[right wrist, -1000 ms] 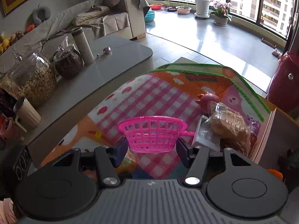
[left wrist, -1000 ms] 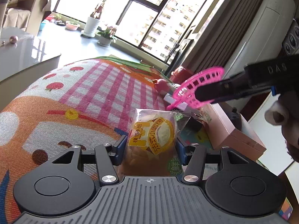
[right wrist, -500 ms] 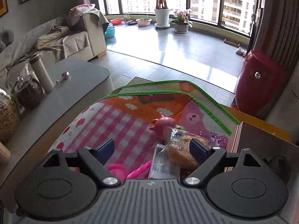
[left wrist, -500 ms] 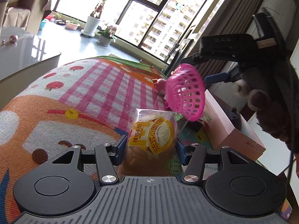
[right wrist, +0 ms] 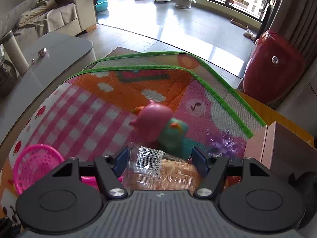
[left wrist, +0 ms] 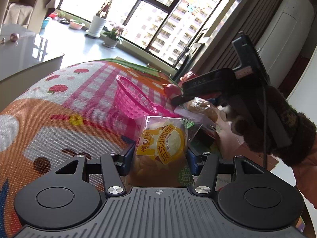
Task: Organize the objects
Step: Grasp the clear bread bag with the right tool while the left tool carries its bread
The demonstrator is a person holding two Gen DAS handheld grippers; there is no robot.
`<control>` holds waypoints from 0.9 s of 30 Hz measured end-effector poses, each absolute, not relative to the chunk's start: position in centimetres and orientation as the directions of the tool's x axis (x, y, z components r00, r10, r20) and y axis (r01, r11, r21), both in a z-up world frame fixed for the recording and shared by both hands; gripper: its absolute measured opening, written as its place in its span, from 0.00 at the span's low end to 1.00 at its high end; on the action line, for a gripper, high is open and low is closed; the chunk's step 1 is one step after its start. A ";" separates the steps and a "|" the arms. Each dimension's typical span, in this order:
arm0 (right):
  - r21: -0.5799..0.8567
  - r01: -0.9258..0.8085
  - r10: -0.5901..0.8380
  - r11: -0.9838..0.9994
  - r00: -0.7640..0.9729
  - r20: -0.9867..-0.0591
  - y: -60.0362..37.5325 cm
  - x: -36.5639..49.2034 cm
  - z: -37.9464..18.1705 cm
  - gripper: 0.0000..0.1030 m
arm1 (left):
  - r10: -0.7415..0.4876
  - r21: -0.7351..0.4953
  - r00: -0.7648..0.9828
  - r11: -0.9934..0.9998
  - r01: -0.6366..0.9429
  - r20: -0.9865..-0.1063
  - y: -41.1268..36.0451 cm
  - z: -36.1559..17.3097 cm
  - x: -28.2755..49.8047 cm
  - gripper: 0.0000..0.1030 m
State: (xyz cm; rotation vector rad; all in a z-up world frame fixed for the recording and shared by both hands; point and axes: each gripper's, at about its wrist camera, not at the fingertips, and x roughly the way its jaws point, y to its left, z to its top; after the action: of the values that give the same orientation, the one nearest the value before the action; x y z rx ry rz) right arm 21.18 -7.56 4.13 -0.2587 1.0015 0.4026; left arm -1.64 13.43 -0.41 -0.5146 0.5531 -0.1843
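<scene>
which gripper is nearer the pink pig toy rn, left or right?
Right. The right gripper sits just short of the pink pig toy, straddling a bread packet. The left gripper hangs further back.

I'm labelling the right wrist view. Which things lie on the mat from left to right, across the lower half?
Pink basket → bread packet between the right gripper's jaws → purple tinsel → pink box.

Open checked play mat (right wrist: 83,119) left | pink plastic basket (right wrist: 35,166) near left | pink-and-teal toys (right wrist: 158,123) ahead | pink box (right wrist: 281,148) blocks right
</scene>
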 end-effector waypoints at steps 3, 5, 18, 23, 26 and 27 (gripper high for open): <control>0.092 -0.486 0.314 0.869 0.399 -0.862 -8.4 17.9 5.1 0.66 | -0.302 -0.518 0.838 0.855 0.028 -0.454 13.5 -0.4 -1.6 0.57; 0.124 -0.521 0.354 0.845 0.369 -0.859 -8.8 15.1 5.7 0.66 | -0.301 -0.516 0.838 0.856 0.028 -0.455 13.4 -0.4 -1.6 0.57; -0.057 -0.555 0.269 0.830 0.487 -0.831 -15.6 2.8 4.7 0.85 | -0.295 -0.500 0.834 0.866 0.027 -0.466 13.1 -0.3 -1.5 0.57; -0.049 -0.551 0.291 0.833 0.512 -0.808 -17.8 0.5 4.4 0.90 | -0.282 -0.474 0.833 0.880 0.027 -0.476 12.7 -0.1 -1.5 0.57; 0.009 -0.538 0.321 0.843 0.489 -0.811 -18.4 -0.5 4.0 0.96 | -0.262 -0.440 0.831 0.898 0.024 -0.490 12.3 0.1 -1.5 0.57; 0.039 -0.547 0.348 0.836 0.474 -0.809 -18.6 -1.0 4.1 0.96 | -0.253 -0.425 0.830 0.905 0.022 -0.496 12.1 0.2 -1.6 0.57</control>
State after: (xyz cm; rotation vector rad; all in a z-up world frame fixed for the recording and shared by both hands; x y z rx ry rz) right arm -0.99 -18.60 4.06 -0.2380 0.9270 0.5535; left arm -1.58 12.06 0.20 -0.4194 0.5762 -0.1508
